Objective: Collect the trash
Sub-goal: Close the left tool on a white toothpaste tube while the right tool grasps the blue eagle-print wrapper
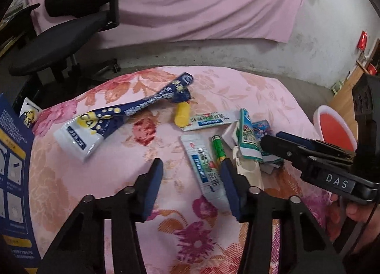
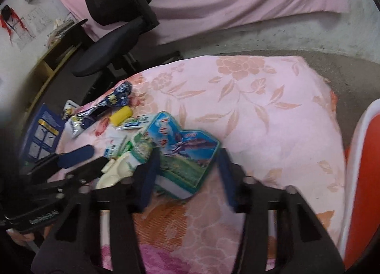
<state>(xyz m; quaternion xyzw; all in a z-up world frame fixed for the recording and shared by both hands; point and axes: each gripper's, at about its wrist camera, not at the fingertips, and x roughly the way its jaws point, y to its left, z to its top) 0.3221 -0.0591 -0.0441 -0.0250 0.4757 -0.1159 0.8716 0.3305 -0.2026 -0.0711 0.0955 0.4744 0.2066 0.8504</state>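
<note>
pink floral cloth (image 1: 114, 179) covers the small table i'm working over, with bare concrete floor beyond its far edge and a black office chair (image 1: 71, 43) off to the left. the trash lies in a loose heap toward the middle: a white toothpaste tube (image 1: 204, 169), a green battery (image 1: 219, 150) just beside it, a yellow cap (image 1: 182, 113), a long blue wrapper (image 1: 133, 110) and a flattened green carton (image 2: 180, 153). my left gripper (image 1: 192, 179) has its jaws apart around the toothpaste tube, not yet pressing on it as far as i can see. my right gripper (image 2: 187, 169) straddles the carton, jaws apart too; whether the pads touch it i cannot tell. the risk i see is crowding: the two tools sit near each other, and closing on one piece could drag the battery or the white scraps along, or nudge them off the cloth. the tube is slick and flat, so it may squirt out of a pinch. the soft cloth could also bunch up in the fingers. open room lies to the right, where the red bin (image 2: 365, 169) stands beside the table edge; the far side of the cloth is bare.
</note>
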